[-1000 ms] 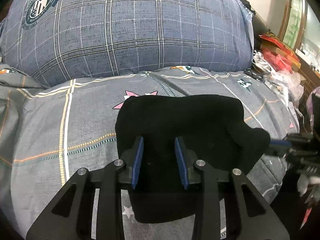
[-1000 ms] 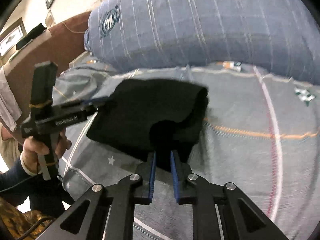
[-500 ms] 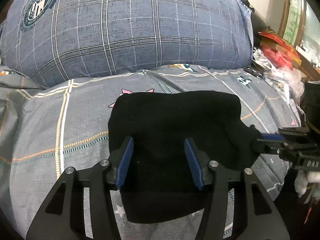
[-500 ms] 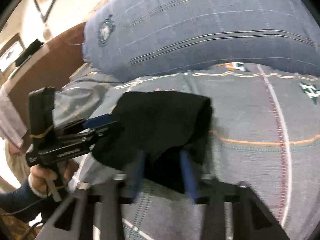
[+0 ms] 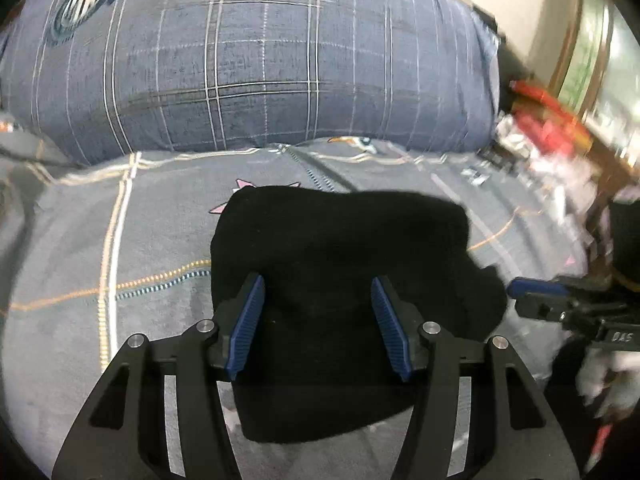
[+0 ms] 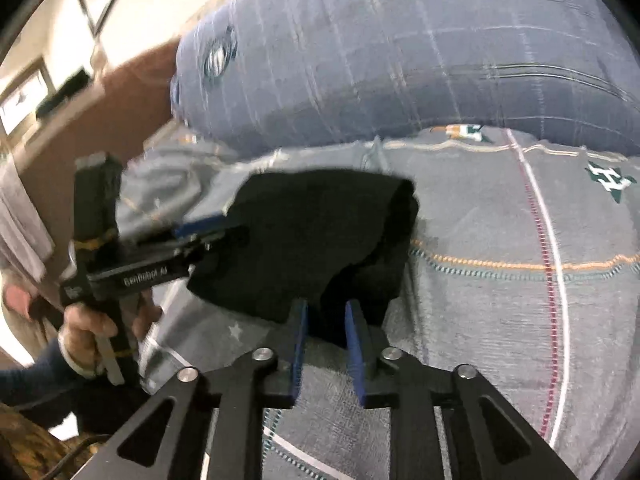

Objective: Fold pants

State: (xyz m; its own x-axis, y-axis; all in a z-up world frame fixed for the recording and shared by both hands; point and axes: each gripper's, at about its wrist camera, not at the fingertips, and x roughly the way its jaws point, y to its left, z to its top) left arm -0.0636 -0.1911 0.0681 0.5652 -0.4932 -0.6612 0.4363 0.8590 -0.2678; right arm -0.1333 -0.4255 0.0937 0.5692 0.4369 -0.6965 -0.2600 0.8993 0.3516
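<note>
Black folded pants point(image 5: 340, 280) are lying mid-bed point(image 5: 80, 240), their near edge hidden behind the left gripper point(image 5: 318, 320), whose jaws are opening wide apart, while the right gripper point(image 6: 326, 340), blurred, is opening around a corner at 6 o'clock.

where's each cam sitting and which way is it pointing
Left wrist: on the left gripper, looking down across the folded black pants toward the big blue plaid pillow; its jaws opening, clear of the cloth.
Right wrist: on the right gripper, same heading; jaws opening around a pants corner; left hand shows.
Shared: pants, pillow, grey bedspread, each other's gripper.
</note>
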